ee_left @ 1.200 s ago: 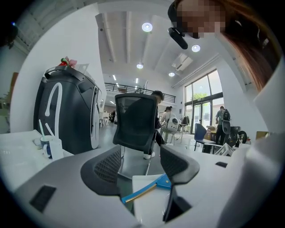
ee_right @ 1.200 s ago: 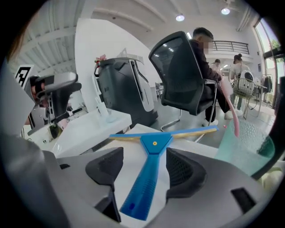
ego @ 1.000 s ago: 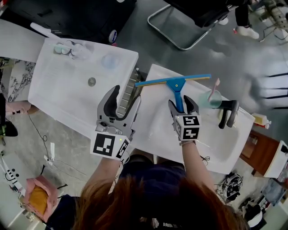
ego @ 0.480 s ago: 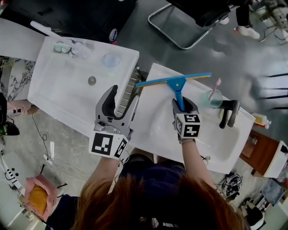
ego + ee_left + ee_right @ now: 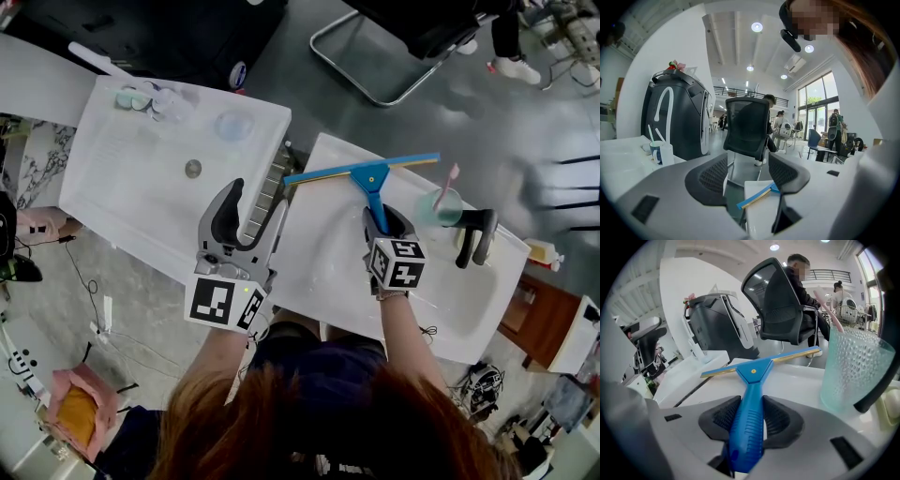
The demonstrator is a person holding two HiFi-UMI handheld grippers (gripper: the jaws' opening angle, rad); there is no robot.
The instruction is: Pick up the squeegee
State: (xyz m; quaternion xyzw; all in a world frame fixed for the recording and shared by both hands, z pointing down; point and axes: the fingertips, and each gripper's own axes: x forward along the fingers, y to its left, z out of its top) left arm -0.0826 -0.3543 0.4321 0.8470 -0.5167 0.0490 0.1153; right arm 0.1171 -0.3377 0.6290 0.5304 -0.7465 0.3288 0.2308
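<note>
While the squeegee lies across a white counter, its blue handle is clamped between the dark pads of the right hand-held gripper. The handle runs from the jaws toward 12 o'clock, where the long blade spans the counter's far edge from 9 to 3 o'clock. Whether the blade rests on the surface or is just clear of it cannot be told.

A pale green ribbed cup with a pink toothbrush in it stands just beside the squeegee, at about 2 o'clock from the right hand-held gripper. The blade's right end reaches close to it.

The left hand-held gripper is held with its jaws apart and nothing between them, at 9 o'clock from the right one, above the gap between two counters.

Risk is judged as follows: the grip is taken low on the handle, so the wide blade could swing or twist in the pads when lifted. If it is swung toward 3 o'clock, the cup could be struck and tipped.
</note>
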